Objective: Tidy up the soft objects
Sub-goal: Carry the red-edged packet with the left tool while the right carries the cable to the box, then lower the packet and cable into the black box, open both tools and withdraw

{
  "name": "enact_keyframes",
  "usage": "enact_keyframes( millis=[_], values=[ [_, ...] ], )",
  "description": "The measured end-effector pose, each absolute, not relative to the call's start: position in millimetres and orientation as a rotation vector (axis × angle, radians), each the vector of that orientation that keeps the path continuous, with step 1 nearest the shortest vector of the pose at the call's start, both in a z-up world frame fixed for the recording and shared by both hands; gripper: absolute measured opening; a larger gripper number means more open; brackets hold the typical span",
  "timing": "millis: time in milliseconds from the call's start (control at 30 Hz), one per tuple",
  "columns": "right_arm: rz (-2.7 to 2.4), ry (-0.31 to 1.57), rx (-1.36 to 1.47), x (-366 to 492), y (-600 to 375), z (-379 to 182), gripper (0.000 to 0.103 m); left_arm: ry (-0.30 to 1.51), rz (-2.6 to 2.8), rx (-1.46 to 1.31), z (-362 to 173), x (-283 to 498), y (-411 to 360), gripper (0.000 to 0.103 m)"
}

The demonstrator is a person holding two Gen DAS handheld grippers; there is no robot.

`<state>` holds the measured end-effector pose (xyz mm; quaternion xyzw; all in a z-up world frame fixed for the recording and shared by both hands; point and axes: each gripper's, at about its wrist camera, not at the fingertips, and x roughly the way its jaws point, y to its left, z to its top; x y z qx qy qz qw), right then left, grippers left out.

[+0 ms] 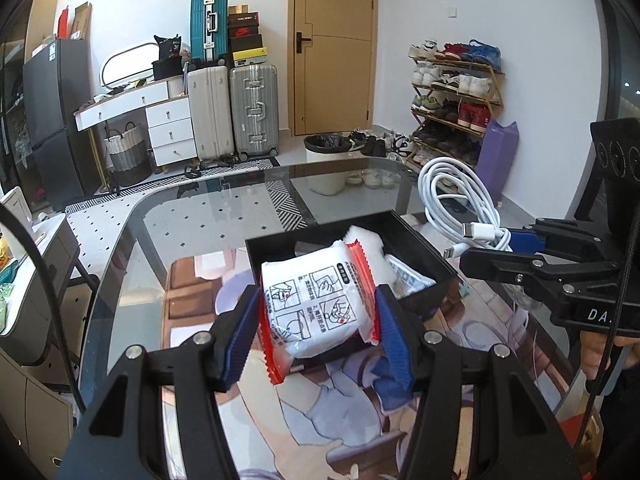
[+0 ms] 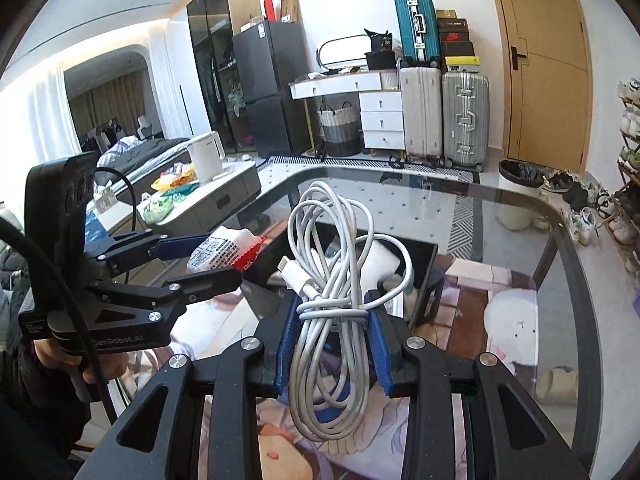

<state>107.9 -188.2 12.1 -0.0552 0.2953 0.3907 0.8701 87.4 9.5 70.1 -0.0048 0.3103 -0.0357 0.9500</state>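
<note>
My left gripper (image 1: pixel 316 328) is shut on a white packet with red crimped edges (image 1: pixel 316 304), held in the air just in front of a black open box (image 1: pixel 424 248). In the box lie a white soft pad (image 1: pixel 370 242) and another printed white packet (image 1: pixel 408 278). My right gripper (image 2: pixel 334 340) is shut on a coiled white charging cable (image 2: pixel 332 280), whose loops rise above the blue pads and hang below them. In the left wrist view that cable (image 1: pixel 456 200) and the right gripper (image 1: pixel 516 248) hover at the box's right side. In the right wrist view the left gripper (image 2: pixel 196 260) holds its packet (image 2: pixel 224 252) at the left.
The box stands on a glass table (image 1: pixel 192 224) covered in part by a printed cartoon mat (image 1: pixel 344 412). A person's hand (image 2: pixel 100 360) grips the left handle. Past the table's far edge are a bin (image 1: pixel 326 152), suitcases (image 1: pixel 252 108), a shoe rack (image 1: pixel 456 96) and a door.
</note>
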Motion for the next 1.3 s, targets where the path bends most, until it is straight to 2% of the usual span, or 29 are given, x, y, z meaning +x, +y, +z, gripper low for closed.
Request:
enact_keyframes(
  millis=[567, 1300],
  values=[
    [0.822, 0.606, -0.049, 147, -176, 13, 0.033, 0.644, -0.053, -0.013, 60, 126, 5, 0.057],
    [0.777, 0.639, -0.1, 189, -151, -29, 0.033, 0.684, -0.03, -0.005, 36, 163, 1, 0.057]
  ],
)
